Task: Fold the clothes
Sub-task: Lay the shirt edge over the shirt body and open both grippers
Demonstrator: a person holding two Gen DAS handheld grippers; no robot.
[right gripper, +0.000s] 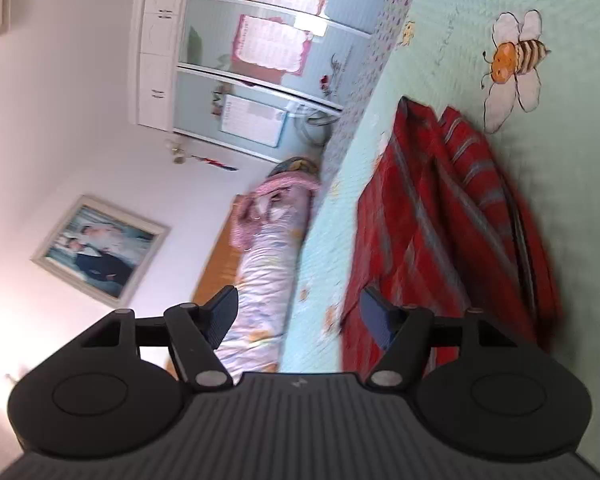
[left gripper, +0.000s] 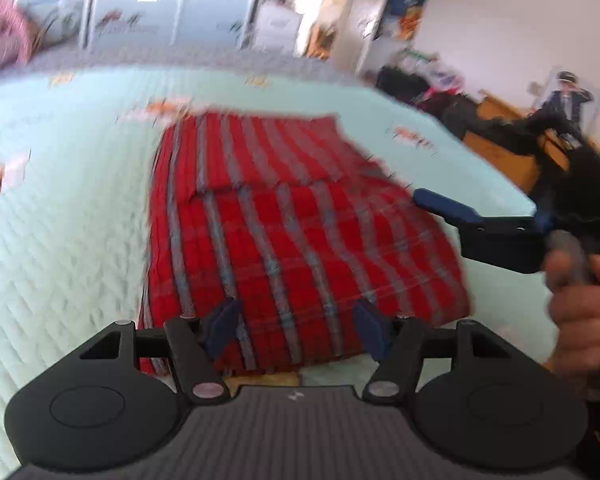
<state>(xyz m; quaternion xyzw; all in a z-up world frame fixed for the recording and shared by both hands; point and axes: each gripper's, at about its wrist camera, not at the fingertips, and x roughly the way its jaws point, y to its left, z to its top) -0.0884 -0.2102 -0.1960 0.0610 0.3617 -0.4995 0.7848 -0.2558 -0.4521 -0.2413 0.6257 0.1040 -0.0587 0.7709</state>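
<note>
Red striped garment (left gripper: 296, 224) lies folded in layers on the mint bedspread (left gripper: 60, 208), soft, light and limp, best pinched at its near hem, left gripper (left gripper: 296, 330) spread apart at 6 o'clock, right gripper (right gripper: 298, 316) also apart, empty, at 3 o'clock.

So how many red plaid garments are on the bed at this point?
1: the folded red plaid garment lies mid-bed on the mint quilt, in front of both open grippers. Others could be out of frame.

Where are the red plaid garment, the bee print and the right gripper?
red plaid garment (left gripper: 300, 232), left wrist view, top folded layer.
bee print (right gripper: 516, 54), right wrist view, orange body.
right gripper (right gripper: 298, 316), right wrist view, between fingertips.
</note>
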